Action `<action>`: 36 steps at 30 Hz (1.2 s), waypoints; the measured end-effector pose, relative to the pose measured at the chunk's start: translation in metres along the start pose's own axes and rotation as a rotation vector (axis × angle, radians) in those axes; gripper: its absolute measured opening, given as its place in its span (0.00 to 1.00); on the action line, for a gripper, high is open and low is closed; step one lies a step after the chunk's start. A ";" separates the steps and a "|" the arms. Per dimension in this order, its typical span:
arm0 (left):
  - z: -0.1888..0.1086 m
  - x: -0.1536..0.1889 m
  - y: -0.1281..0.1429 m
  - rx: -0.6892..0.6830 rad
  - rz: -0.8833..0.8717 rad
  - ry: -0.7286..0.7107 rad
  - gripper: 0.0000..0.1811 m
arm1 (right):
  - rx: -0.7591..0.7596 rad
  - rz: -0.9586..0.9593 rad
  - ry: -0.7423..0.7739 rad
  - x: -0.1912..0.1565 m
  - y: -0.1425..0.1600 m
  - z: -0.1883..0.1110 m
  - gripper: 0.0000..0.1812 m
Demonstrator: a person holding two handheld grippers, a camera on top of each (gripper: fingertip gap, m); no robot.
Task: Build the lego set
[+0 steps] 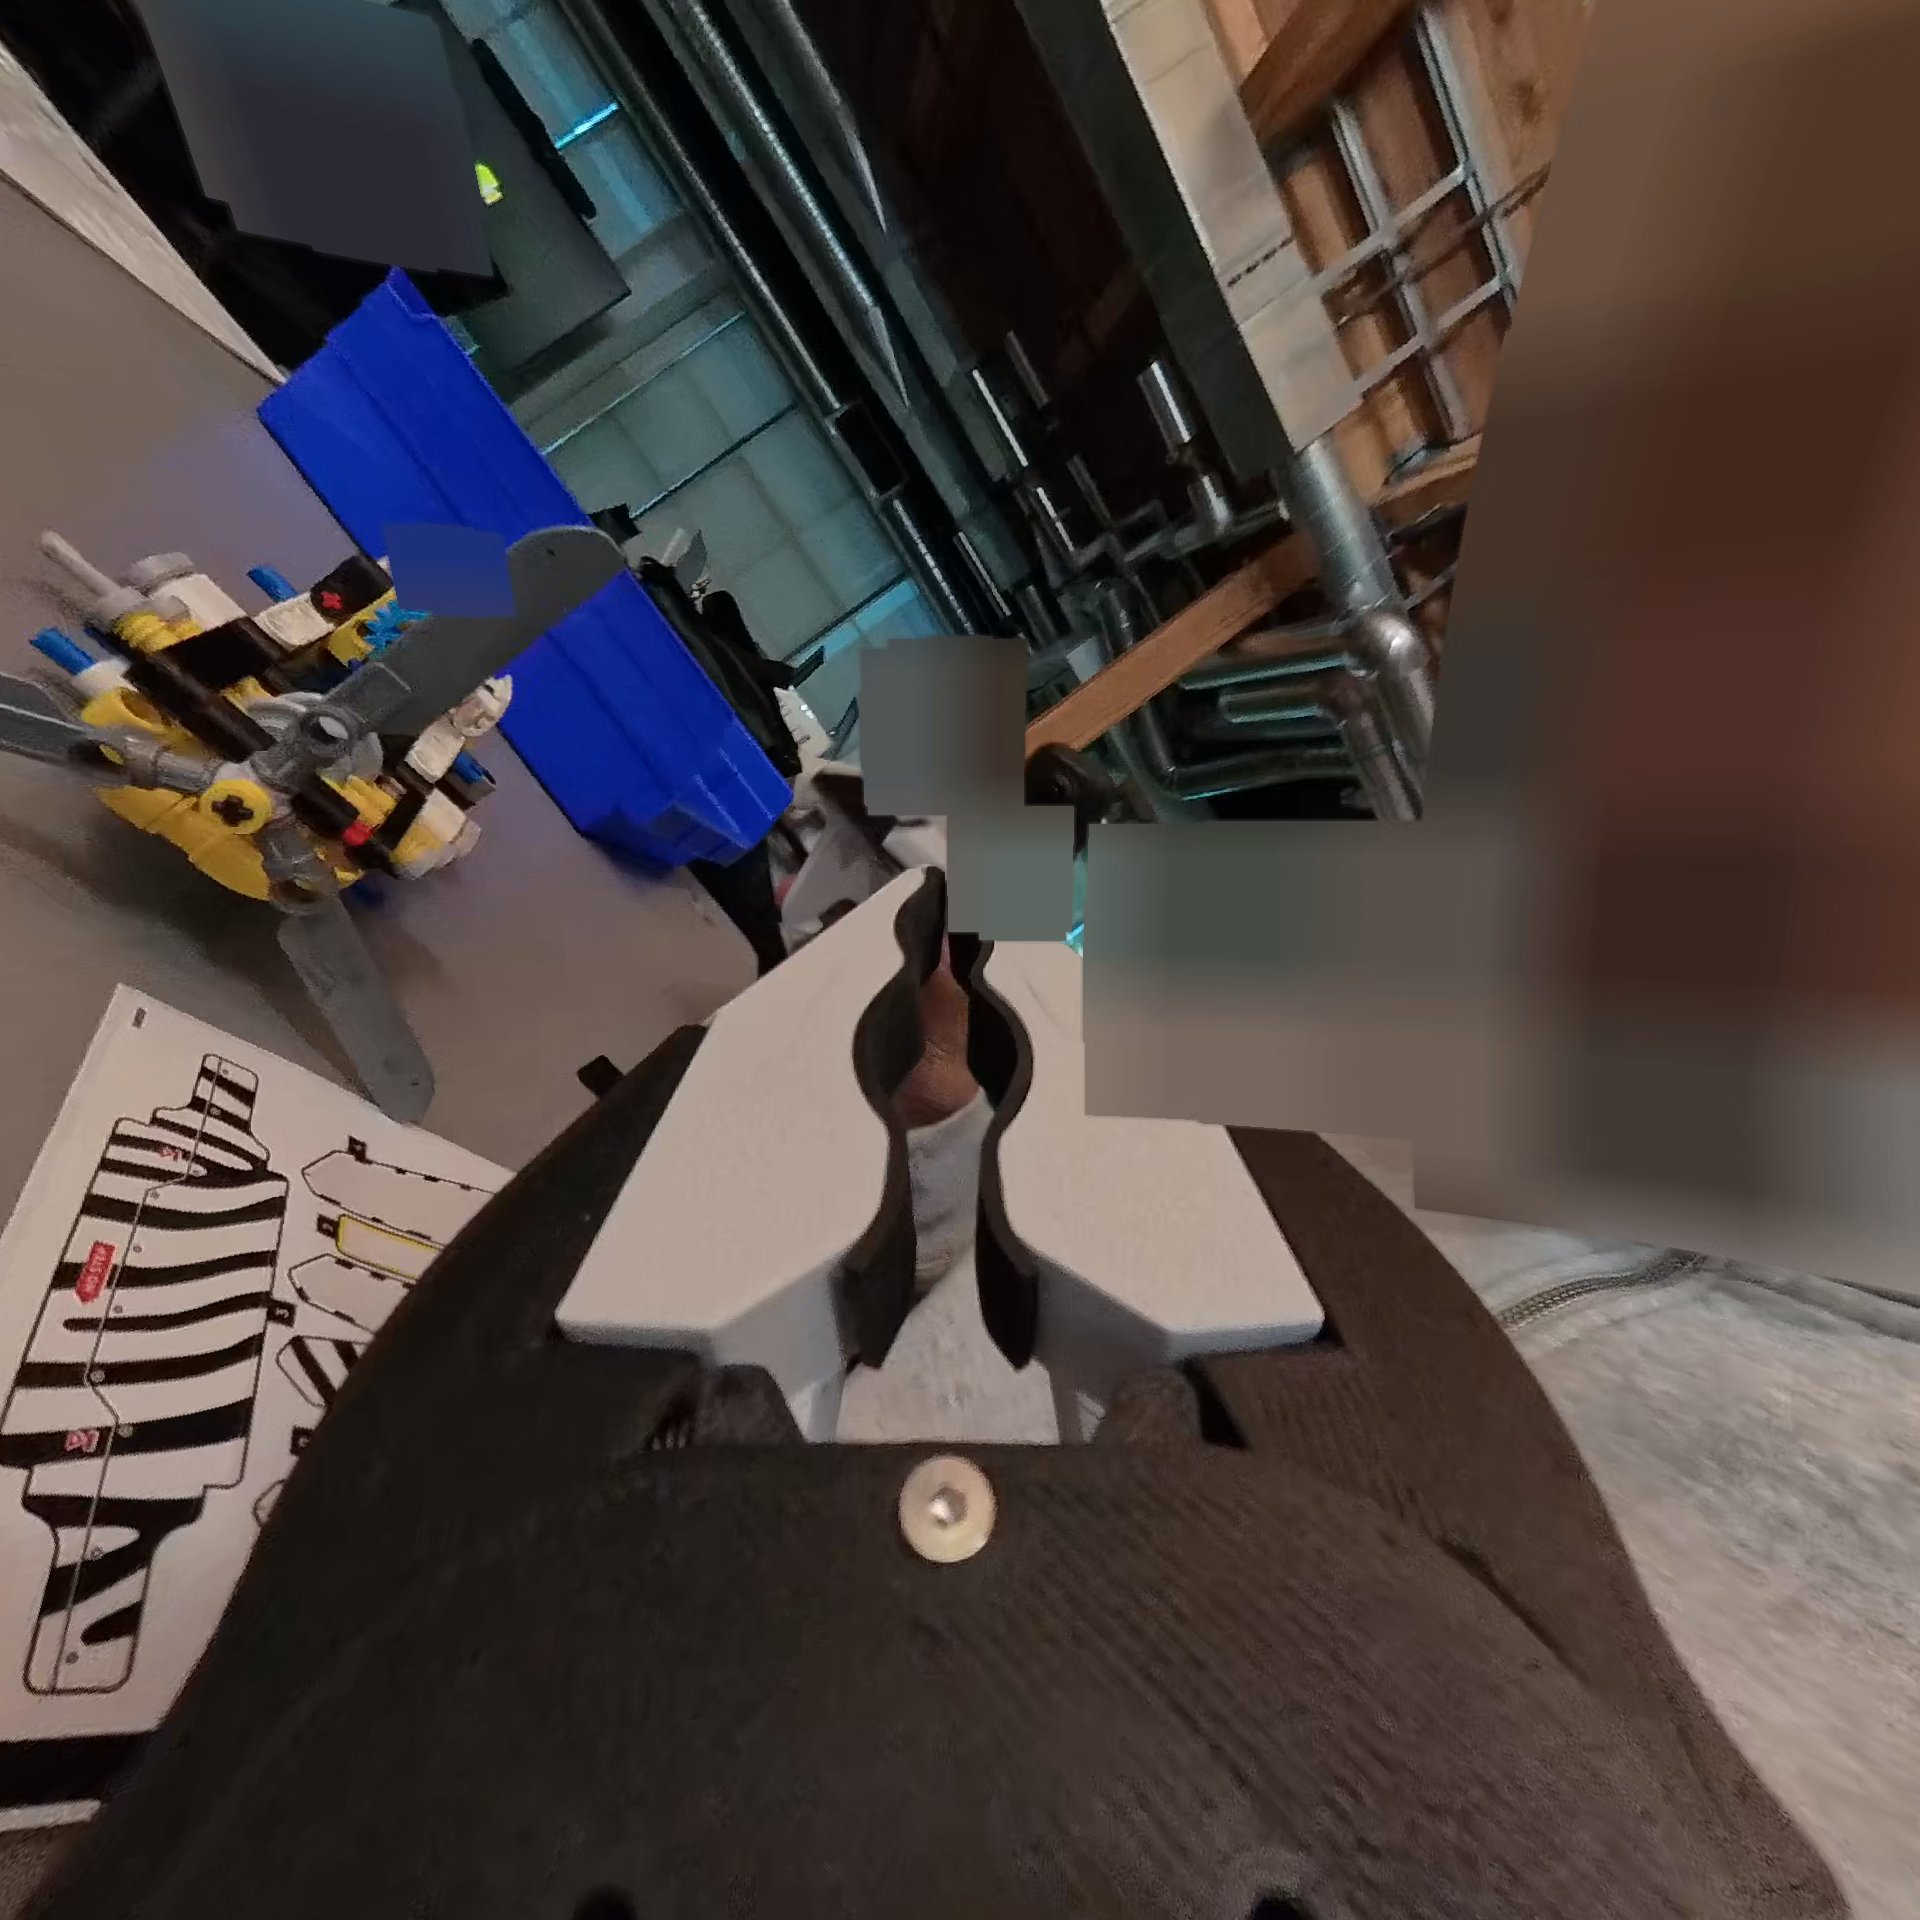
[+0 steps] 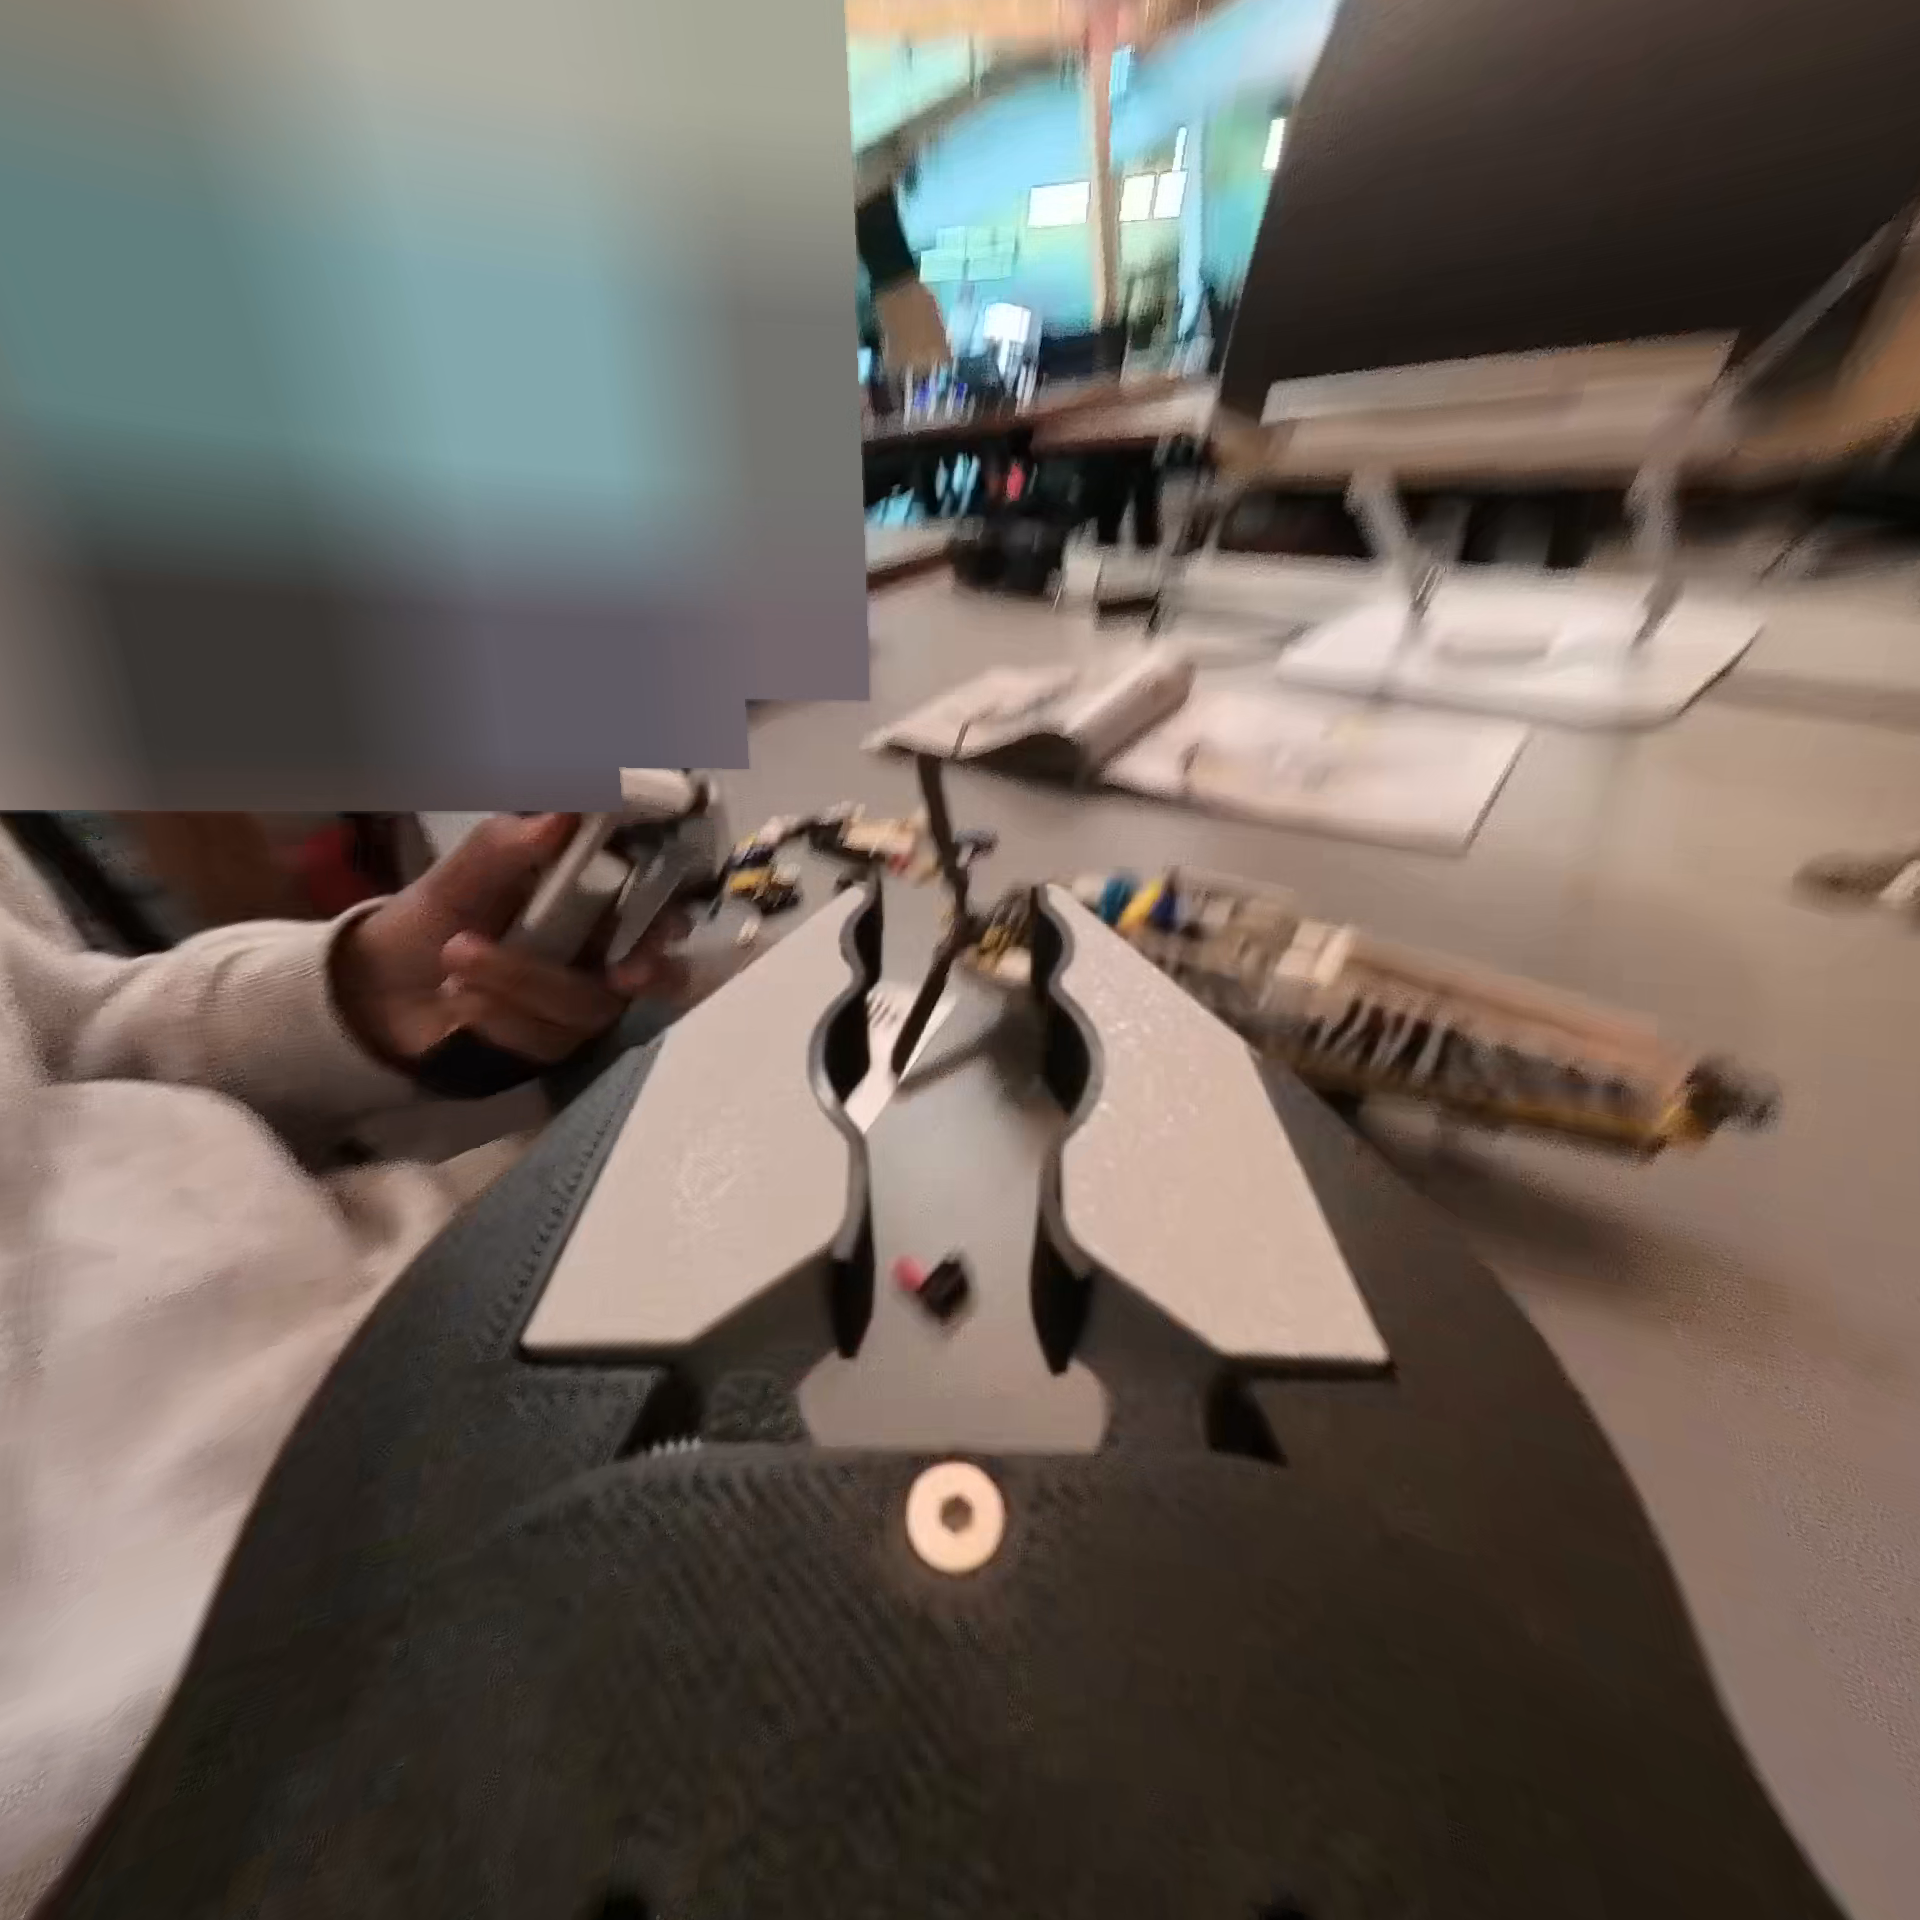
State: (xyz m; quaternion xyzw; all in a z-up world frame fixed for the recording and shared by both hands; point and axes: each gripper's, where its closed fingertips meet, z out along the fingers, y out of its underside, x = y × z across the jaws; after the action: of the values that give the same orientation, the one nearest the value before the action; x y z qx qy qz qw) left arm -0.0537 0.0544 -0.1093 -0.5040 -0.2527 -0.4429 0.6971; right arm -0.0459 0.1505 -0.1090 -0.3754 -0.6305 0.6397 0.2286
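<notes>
In the left wrist view a yellow, black and white lego model with grey rotor blades stands on the grey table, far left of my left gripper. Its jaws are almost together with nothing between them; a hand and pale sleeve show behind the gap. In the blurred right wrist view my right gripper is open and empty, low over the table. A small red and black piece lies under the jaws. A thin dark rod and a grey blade lie ahead. A long striped lego body lies to the right.
A blue bin stands behind the model. A striped sticker sheet lies at lower left. Loose pieces, an open booklet and a monitor stand lie farther off. A person's hand holds the other gripper at left. One gripper's finger ends stand about 11 cm off the other's. The grey blade sits 12 cm or so from the ends of my left fingers.
</notes>
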 end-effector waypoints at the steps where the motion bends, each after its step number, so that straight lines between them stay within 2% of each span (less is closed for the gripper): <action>1: 0.001 -0.001 0.001 -0.007 0.018 -0.013 0.00 | -0.075 0.069 -0.004 -0.001 0.016 0.000 0.15; 4: 0.005 -0.002 0.006 -0.030 0.052 -0.033 0.00 | -0.211 0.114 0.062 -0.010 0.058 -0.001 0.16; 8: 0.009 -0.001 0.011 -0.042 0.050 -0.027 0.00 | -0.415 -0.061 0.265 0.002 0.096 -0.001 0.17; 10: 0.011 0.000 0.014 -0.054 0.043 -0.020 0.00 | -0.499 -0.058 0.272 0.002 0.109 0.005 0.18; 12: 0.012 0.001 0.016 -0.061 0.047 -0.021 0.00 | -0.513 -0.017 0.247 -0.004 0.115 0.010 0.20; 14: 0.012 0.001 0.018 -0.070 0.067 -0.038 0.00 | -0.517 -0.022 0.275 -0.001 0.116 0.009 0.18; 16: 0.012 -0.001 0.020 -0.083 0.084 -0.057 0.00 | -0.523 -0.058 0.310 0.004 0.116 0.008 0.11; 19: 0.013 -0.003 0.025 -0.107 0.081 -0.069 0.01 | -0.516 -0.112 0.286 0.000 0.115 0.012 0.10; 21: 0.014 -0.004 0.030 -0.139 0.072 -0.081 0.02 | -0.449 -0.187 0.212 -0.015 0.103 0.019 0.10; 26: 0.019 -0.018 0.053 -0.284 0.085 -0.183 0.15 | -0.200 -0.521 0.078 -0.066 0.057 0.026 0.10; 31: 0.020 -0.014 0.073 -0.390 0.037 -0.159 0.11 | -0.165 -0.666 0.069 -0.079 0.054 0.027 0.11; 33: 0.019 -0.012 0.075 -0.402 0.023 -0.142 0.05 | -0.167 -0.690 0.063 -0.080 0.056 0.027 0.11; 36: 0.020 -0.008 0.075 -0.398 0.025 -0.119 0.03 | -0.150 -0.720 0.051 -0.084 0.055 0.026 0.11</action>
State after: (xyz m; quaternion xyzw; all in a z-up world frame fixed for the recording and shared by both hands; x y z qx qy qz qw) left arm 0.0096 0.0830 -0.1445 -0.6602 -0.1948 -0.4447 0.5731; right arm -0.0047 0.0640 -0.1490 -0.1609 -0.7614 0.4609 0.4266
